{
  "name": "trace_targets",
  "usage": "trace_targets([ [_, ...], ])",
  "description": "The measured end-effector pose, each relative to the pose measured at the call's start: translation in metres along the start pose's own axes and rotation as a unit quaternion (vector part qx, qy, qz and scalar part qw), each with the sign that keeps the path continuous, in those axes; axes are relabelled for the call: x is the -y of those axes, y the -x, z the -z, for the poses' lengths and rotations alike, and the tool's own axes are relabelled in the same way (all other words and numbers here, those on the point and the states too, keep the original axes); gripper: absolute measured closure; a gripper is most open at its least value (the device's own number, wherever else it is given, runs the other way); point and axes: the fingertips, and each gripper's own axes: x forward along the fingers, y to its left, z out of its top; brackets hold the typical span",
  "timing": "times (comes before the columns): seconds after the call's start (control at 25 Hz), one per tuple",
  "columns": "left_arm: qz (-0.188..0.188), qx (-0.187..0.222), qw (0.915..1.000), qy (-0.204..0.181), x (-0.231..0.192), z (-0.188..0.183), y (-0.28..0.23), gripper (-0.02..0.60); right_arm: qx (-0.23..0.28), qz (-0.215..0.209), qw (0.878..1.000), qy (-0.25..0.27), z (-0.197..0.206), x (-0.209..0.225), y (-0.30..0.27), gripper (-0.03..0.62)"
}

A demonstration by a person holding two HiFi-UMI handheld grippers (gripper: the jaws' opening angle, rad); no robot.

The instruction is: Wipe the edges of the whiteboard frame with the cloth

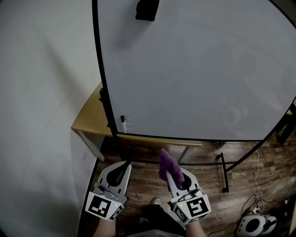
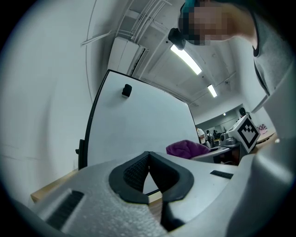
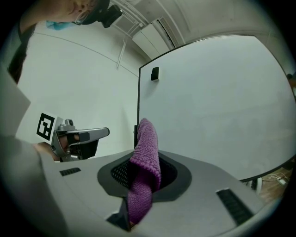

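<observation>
The whiteboard (image 1: 194,69) stands ahead, its black frame running down the left edge (image 1: 102,78) and along the bottom edge (image 1: 185,138). My right gripper (image 1: 168,175) is shut on a purple cloth (image 1: 165,163) that sticks up past its tips, just below the bottom edge and apart from it. In the right gripper view the cloth (image 3: 144,152) hangs folded between the jaws, with the board (image 3: 212,102) behind. My left gripper (image 1: 125,165) is level with the right one, under the board's lower left corner. Its pads (image 2: 138,171) meet at the tips and hold nothing.
A black eraser (image 1: 147,9) sticks high on the board. A small white object (image 1: 124,123) sits at the lower left corner. A wooden table (image 1: 88,122) stands behind the board by the white wall. The black stand foot (image 1: 223,171) and a white device with cables (image 1: 252,224) lie on the wood floor.
</observation>
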Motion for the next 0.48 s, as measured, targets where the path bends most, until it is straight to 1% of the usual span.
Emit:
trace_targets([
  [0.16,-0.009,-0.004,0.9999,-0.002,-0.015,0.006,-0.007,0.565,-0.005,-0.009,1.000,-0.002,0.003,0.004,-0.022,0.528],
  [0.48,-0.041,-0.010,0.9991,-0.006,-0.062,0.019,-0.034,0.565,-0.018,-0.043,0.999,-0.003,0.012,0.017,-0.086,0.528],
])
